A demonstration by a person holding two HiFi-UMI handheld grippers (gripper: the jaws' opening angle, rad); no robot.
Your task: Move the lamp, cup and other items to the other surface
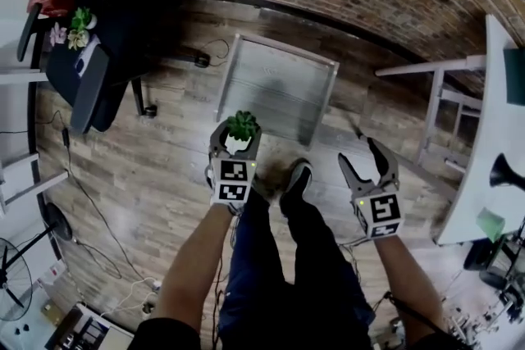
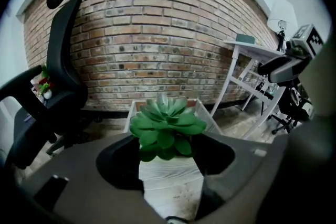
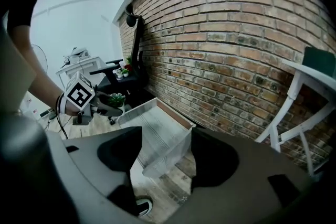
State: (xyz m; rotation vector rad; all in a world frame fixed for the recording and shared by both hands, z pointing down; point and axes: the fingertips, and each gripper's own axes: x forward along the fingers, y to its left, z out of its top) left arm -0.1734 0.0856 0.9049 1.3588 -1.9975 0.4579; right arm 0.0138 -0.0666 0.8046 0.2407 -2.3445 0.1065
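A green succulent (image 1: 241,125) in a small white pot (image 2: 170,186) hangs in the air over the wooden floor, with my left gripper (image 1: 236,135) shut on the pot's sides. The right gripper view shows that same plant (image 3: 116,98) off to the left. My right gripper (image 1: 367,156) stands open and empty at the right, level with the left one. Ahead of both lies a low white table with raised sides (image 1: 279,86), bare on top. On the white desk (image 1: 484,135) at the right sit a black lamp (image 1: 504,174) and a green item (image 1: 490,223).
A black office chair (image 1: 98,53) stands at the left, with small potted plants (image 1: 78,25) by it. A brick wall runs along the back. The person's shoe (image 1: 297,176) is between the grippers. Cables and a fan (image 1: 12,275) lie at the lower left.
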